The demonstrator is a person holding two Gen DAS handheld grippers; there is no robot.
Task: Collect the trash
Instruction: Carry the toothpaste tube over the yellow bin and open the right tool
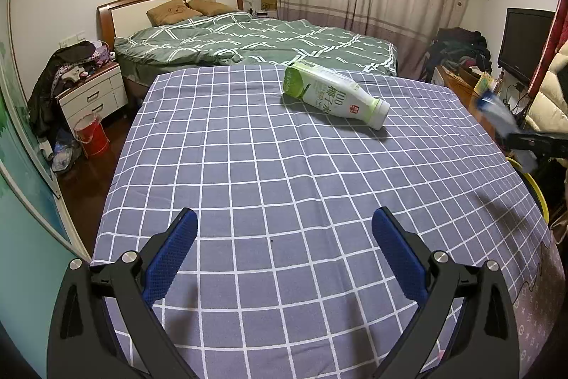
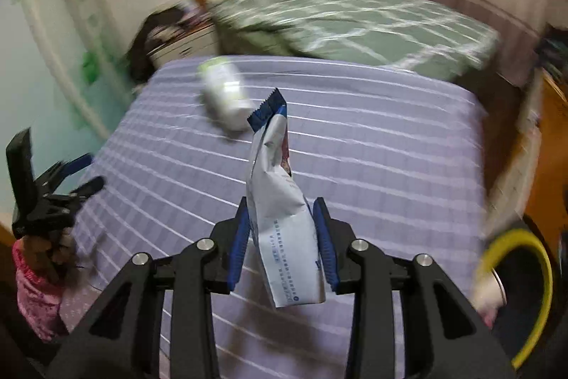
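left gripper [image 1: 284, 226] wide open, holding nothing, over the checked cloth [image 1: 284, 173] | right gripper [image 2: 283, 214] clamped on a snack pouch [image 2: 280, 208] | bottle [image 1: 333, 95] lying flat on its side

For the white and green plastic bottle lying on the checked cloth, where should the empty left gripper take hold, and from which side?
Grip the white and green plastic bottle across its wide middle, coming from above. It lies on its side on the grey-blue checked cloth, neck pointing right, so the body is probably the steadiest span. The left gripper is open wide; turn its fingers crosswise to the bottle's length.
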